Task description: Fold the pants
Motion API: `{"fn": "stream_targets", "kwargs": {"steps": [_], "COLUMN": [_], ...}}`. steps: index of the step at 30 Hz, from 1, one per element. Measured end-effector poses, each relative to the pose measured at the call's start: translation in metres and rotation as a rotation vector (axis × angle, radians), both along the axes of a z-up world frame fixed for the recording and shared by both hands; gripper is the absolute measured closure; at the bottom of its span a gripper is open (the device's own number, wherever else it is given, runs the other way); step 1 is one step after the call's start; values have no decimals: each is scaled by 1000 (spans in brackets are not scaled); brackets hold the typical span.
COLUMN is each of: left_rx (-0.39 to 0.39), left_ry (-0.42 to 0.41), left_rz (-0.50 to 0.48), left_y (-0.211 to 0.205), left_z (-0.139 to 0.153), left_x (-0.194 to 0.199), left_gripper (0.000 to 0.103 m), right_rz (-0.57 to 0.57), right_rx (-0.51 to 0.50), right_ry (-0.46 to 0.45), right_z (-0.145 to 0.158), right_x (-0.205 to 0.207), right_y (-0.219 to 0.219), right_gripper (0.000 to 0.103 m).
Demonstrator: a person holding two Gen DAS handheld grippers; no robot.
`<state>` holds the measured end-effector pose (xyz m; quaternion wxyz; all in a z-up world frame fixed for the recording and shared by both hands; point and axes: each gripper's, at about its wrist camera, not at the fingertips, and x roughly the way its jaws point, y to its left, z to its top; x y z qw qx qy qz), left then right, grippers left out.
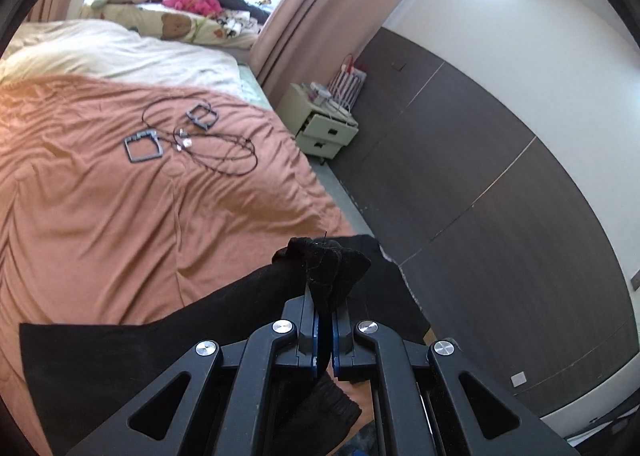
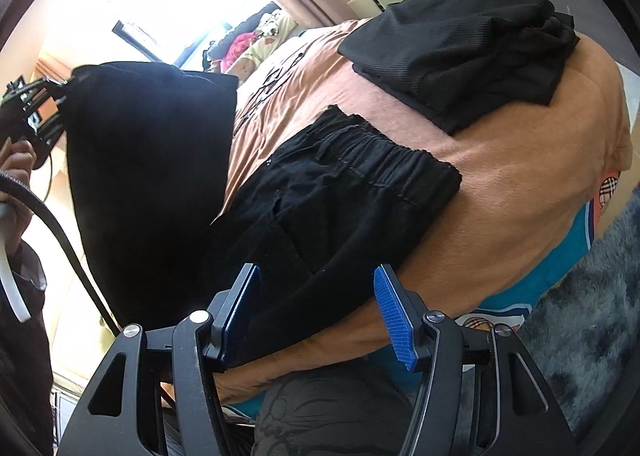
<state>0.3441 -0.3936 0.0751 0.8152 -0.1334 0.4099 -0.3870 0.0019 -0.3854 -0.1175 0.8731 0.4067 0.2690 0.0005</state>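
Bedroom, orange bedspread [image 1: 120, 216]. Black pants [image 2: 320, 192] lie on it, waistband flat, leg end lifted. Left gripper [image 1: 325, 296] clenched on that leg fabric. Right gripper [image 2: 316, 312] released, jaws apart over the pants, gripping nothing.

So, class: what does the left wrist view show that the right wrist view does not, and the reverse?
Only the left wrist view: the black cables lying on the bedspread, and the left gripper shut on black fabric. Only the right wrist view: the folded pile, the waistband, and the open right gripper. Both show the black pants, the orange bedspread and the nightstand.
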Motion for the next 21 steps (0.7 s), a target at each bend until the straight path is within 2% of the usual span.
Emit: {"fn": "stream_targets", "kwargs": {"steps": [10, 13, 15, 18, 21], "left_rx": [46, 74, 88, 113, 120], "left_ry": [170, 210, 216, 212, 232], "left_rz": [-65, -105, -120, -136, -156], "left_y": [-13, -18, -16, -7, 3], "left_z": [-101, -120, -129, -143, -155], "left_x": [-8, -16, -23, -36, -47], "left_gripper": [98, 85, 69, 53, 47], "right_rz": [18, 25, 33, 31, 32], "right_rx": [-12, -19, -24, -34, -44], "right_ry": [31, 38, 38, 36, 34], "right_z": [1, 4, 5, 11, 15], "right_x": [5, 6, 7, 7, 7], "right_y": [2, 5, 6, 7, 8], "right_gripper": [45, 45, 46, 45, 45]}}
